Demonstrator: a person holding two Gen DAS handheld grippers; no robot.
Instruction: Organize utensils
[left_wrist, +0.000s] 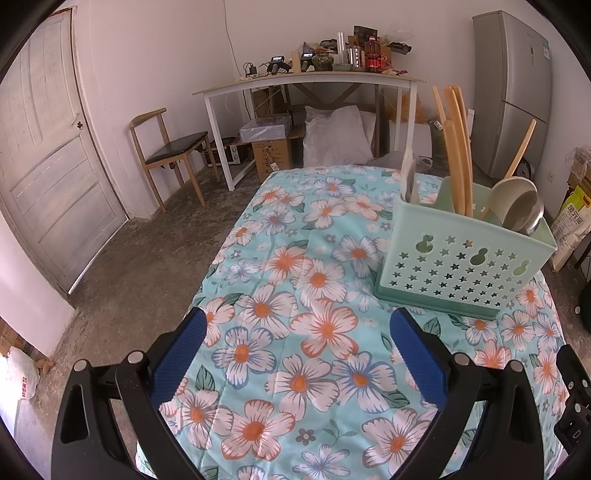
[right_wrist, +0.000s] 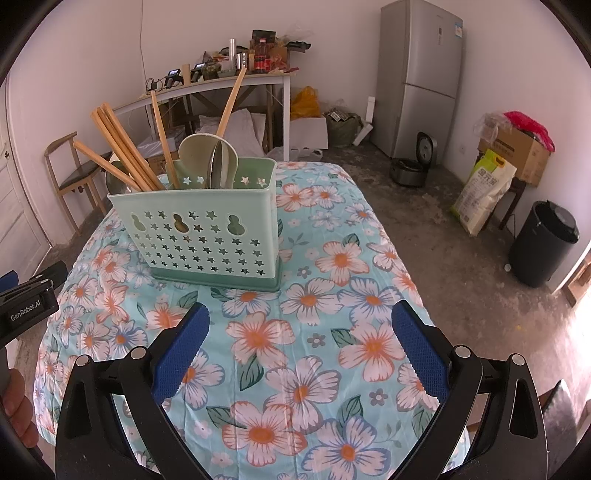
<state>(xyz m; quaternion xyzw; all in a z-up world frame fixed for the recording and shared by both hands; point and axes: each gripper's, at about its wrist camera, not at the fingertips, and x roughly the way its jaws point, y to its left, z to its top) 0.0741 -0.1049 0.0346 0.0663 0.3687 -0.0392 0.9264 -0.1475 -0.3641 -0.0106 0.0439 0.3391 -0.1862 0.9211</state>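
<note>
Left wrist view: left tool (left_wrist: 297, 328), blue-padded fingers (left_wrist: 177, 360) spread wide, nothing between them, hanging over the counter (left_wrist: 295, 258) with its floral blue cloth. Green perforated utensil holder (left_wrist: 461, 258) stands upright on the cloth at about 1 o'clock from the tool, apart from it. Contents: wooden chopsticks (left_wrist: 458, 147) standing in the middle section, a pale ladle (left_wrist: 517, 199) with a wooden handle and a metal spoon (left_wrist: 533, 218) at the right end, a flat pale item at the left end, too blurred to name. Background: wooden chair (left_wrist: 166, 155) at 10 o'clock, white desk (left_wrist: 306, 79) at 12 o'clock, grey refrigerator (left_wrist: 513, 92) at 2 o'clock. Right wrist view: right tool (right_wrist: 301, 328), fingers equally wide apart, empty, above the same cloth. Utensil holder (right_wrist: 199, 229) at 11 o'clock, clear of the fingers; chopsticks (right_wrist: 122, 147) lean left, ladle (right_wrist: 207, 155) upright in the middle. Left tool's body (right_wrist: 29, 295) at the 9 o'clock edge.
</note>
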